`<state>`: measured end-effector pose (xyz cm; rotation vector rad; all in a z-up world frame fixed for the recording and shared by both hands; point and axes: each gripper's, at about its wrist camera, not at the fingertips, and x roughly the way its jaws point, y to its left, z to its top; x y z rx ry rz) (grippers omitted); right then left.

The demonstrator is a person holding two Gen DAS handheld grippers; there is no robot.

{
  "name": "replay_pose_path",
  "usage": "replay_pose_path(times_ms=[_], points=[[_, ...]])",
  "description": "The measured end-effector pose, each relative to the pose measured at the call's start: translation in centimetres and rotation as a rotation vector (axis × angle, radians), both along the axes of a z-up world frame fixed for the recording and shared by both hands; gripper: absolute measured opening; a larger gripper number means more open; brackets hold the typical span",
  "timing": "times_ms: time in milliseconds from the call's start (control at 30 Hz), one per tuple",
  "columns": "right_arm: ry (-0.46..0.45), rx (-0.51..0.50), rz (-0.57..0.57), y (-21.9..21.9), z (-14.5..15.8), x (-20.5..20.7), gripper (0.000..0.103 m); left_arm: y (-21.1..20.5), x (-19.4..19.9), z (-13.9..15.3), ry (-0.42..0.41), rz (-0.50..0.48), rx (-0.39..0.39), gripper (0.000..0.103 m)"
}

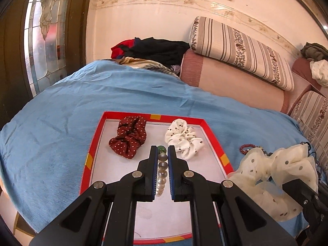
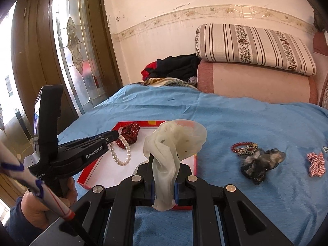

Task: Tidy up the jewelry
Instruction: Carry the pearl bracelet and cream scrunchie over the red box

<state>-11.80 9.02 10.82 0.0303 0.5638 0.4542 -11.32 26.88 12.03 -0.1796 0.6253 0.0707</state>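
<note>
A red-rimmed shallow box [image 1: 213, 135] lies on the blue bedspread and also shows in the right wrist view [image 2: 96, 165]. In it lie a dark red dotted scrunchie [image 1: 128, 136] and a white spotted scrunchie [image 1: 184, 138]. My left gripper [image 1: 163, 153] is shut on a pearl bracelet [image 1: 161, 176], which hangs as a loop over the box in the right wrist view [image 2: 121, 153]. My right gripper [image 2: 164, 164] is shut on a cream sheer dotted scrunchie [image 2: 174, 141], held above the box's right edge; it also shows in the left wrist view [image 1: 272, 174].
On the bedspread [image 2: 246, 121] right of the box lie a red bead bracelet [image 2: 240, 145], a grey marbled hair clip [image 2: 260, 163] and a red checked bow [image 2: 315, 164]. Clothes [image 1: 151, 51] and a striped cushion [image 1: 242, 51] lie behind.
</note>
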Motion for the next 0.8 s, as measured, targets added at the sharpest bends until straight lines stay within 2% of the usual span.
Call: replay_pose_path(times_ms=[800], points=[[0.08, -0.013, 0.025, 4.3, -1.4, 3.8, 0.014, 1.2, 1.4, -1.1, 0.024, 0.054, 0.044, 0.009]])
